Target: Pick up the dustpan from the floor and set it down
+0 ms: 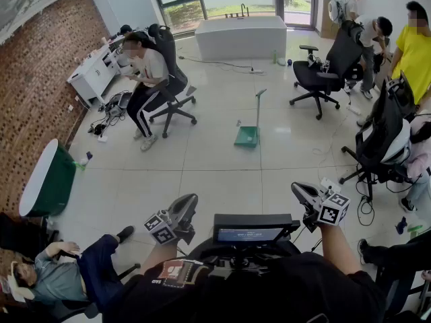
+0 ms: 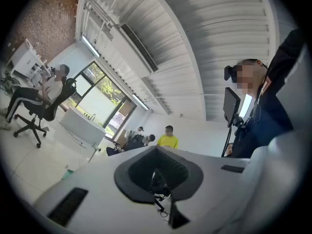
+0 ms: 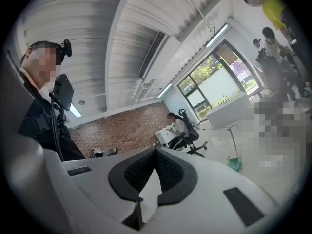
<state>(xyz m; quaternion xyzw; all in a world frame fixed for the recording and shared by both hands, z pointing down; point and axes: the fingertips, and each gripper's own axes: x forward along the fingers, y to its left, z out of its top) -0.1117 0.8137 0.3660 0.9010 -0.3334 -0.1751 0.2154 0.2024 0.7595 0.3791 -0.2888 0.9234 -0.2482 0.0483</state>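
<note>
Left hand-held gripper (image 2: 156, 148), dustpan (image 2: 67, 172) half-hidden behind

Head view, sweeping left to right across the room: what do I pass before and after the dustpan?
Green-sided round table → seated person in white shirt → green dustpan → black office chair → person in yellow shirt.

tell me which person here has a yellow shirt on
The person standing at the far right of the head view, near the top corner. Everyone else in view wears a white, grey or dark top.
</note>
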